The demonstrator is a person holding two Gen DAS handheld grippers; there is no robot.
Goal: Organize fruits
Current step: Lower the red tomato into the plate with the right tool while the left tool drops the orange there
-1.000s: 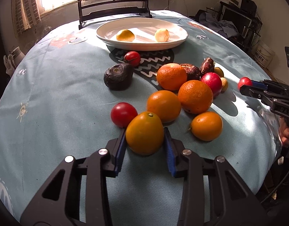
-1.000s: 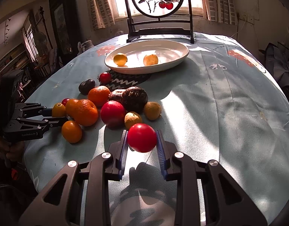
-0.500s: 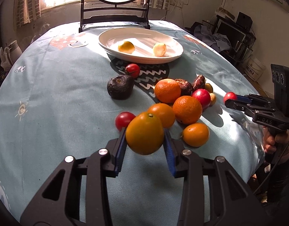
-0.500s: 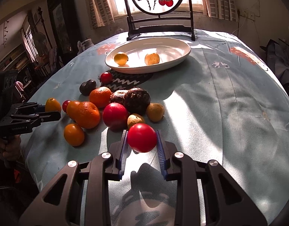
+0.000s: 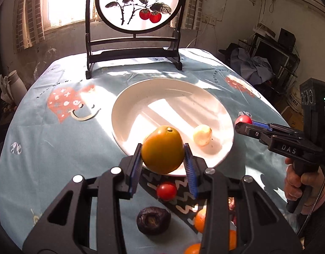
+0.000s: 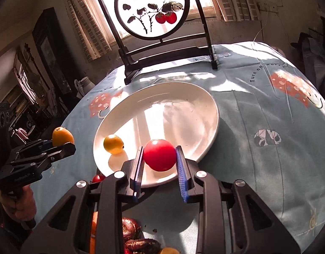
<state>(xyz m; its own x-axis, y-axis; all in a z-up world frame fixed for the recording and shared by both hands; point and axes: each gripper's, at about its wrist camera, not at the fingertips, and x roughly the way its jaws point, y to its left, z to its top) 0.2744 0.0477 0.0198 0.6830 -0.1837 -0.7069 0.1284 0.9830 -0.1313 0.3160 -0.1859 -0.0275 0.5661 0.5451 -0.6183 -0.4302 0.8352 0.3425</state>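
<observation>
My left gripper (image 5: 162, 158) is shut on an orange fruit (image 5: 162, 149) and holds it above the near rim of the white plate (image 5: 162, 91). A pale yellow fruit (image 5: 202, 135) lies on the plate. My right gripper (image 6: 159, 162) is shut on a red fruit (image 6: 159, 155) over the plate's near edge (image 6: 207, 105). A yellow fruit (image 6: 113, 144) lies on the plate's left side. The left gripper with its orange fruit (image 6: 61, 136) shows at the left of the right wrist view; the right gripper with its red fruit (image 5: 244, 119) shows at the right of the left wrist view.
A small red tomato (image 5: 166, 191), a dark fruit (image 5: 153, 220) and oranges (image 5: 201, 220) lie on the blue tablecloth below my left gripper. A framed round screen (image 5: 139, 4) stands behind the plate. Dark fruits (image 6: 139, 244) lie under my right gripper.
Both grippers have lifted and moved forward from the fruit pile to the plate, each carrying its fruit.
</observation>
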